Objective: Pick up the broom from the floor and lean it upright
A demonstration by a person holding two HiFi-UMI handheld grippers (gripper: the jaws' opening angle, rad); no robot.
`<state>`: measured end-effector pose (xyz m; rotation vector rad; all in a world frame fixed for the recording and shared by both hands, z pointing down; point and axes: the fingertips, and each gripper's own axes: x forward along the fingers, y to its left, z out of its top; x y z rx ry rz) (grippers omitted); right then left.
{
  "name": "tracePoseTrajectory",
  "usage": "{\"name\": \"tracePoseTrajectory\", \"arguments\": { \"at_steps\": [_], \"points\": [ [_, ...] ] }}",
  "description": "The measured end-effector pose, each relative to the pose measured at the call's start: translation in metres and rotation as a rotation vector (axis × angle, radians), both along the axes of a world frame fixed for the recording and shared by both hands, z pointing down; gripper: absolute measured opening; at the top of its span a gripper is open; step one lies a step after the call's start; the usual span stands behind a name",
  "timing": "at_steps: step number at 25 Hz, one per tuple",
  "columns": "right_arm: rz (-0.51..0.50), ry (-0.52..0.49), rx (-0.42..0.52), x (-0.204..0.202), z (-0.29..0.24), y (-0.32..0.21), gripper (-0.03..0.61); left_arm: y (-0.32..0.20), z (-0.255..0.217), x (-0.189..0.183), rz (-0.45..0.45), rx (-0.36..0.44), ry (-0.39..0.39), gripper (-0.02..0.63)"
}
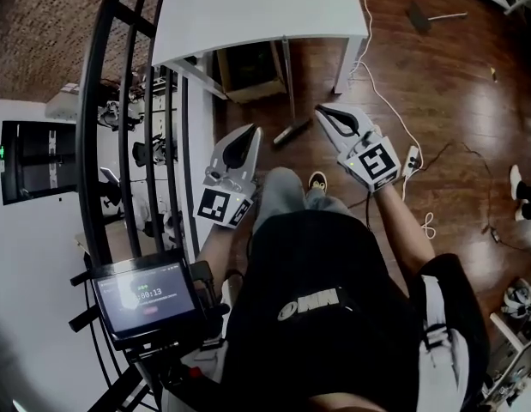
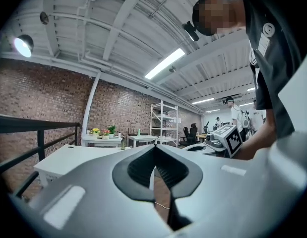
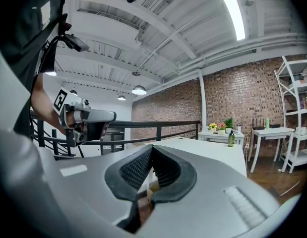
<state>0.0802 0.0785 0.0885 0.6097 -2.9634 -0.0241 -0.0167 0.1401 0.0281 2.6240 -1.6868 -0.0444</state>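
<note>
The broom stands near the white table [image 1: 248, 7]: its thin handle [image 1: 287, 75] runs up to the table's front edge and its dark head [image 1: 292, 132] rests on the wooden floor. Both grippers are held up level in front of the person, apart from the broom. My left gripper [image 1: 250, 134] [image 2: 154, 148] is to the left of the head, jaws shut with nothing between them. My right gripper [image 1: 322, 112] [image 3: 152, 151] is to the right of it, also shut and empty.
A black metal railing [image 1: 102, 101] curves along the left. A cardboard box [image 1: 248, 71] sits under the table. A white cable and power strip [image 1: 411, 157] lie on the floor at right. A dark tool with a handle [image 1: 419, 15] lies far right. A phone [image 1: 145, 299] is mounted low left.
</note>
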Motion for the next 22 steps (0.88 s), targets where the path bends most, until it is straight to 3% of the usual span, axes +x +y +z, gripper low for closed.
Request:
{"name": "tracePoseTrajectory", "arguments": {
  "at_steps": [4, 9, 15, 22],
  "points": [
    [-0.016, 0.002, -0.015, -0.016, 0.010, 0.006, 0.003, 0.002, 0.009, -0.021, -0.012, -0.009, -0.002, 0.014],
    [-0.017, 0.004, -0.051, -0.004, 0.010, 0.028, 0.003, 0.019, 0.008, -0.011, -0.010, -0.030, 0.005, 0.014],
    [0.012, 0.031, -0.039, -0.022, 0.008, -0.005, 0.003, -0.025, 0.011, -0.019, 0.037, -0.035, 0.013, 0.014],
    [0.039, 0.032, -0.025, -0.026, 0.002, -0.014, 0.003, -0.034, 0.006, -0.012, 0.070, 0.002, 0.021, 0.014]
  ]
}}
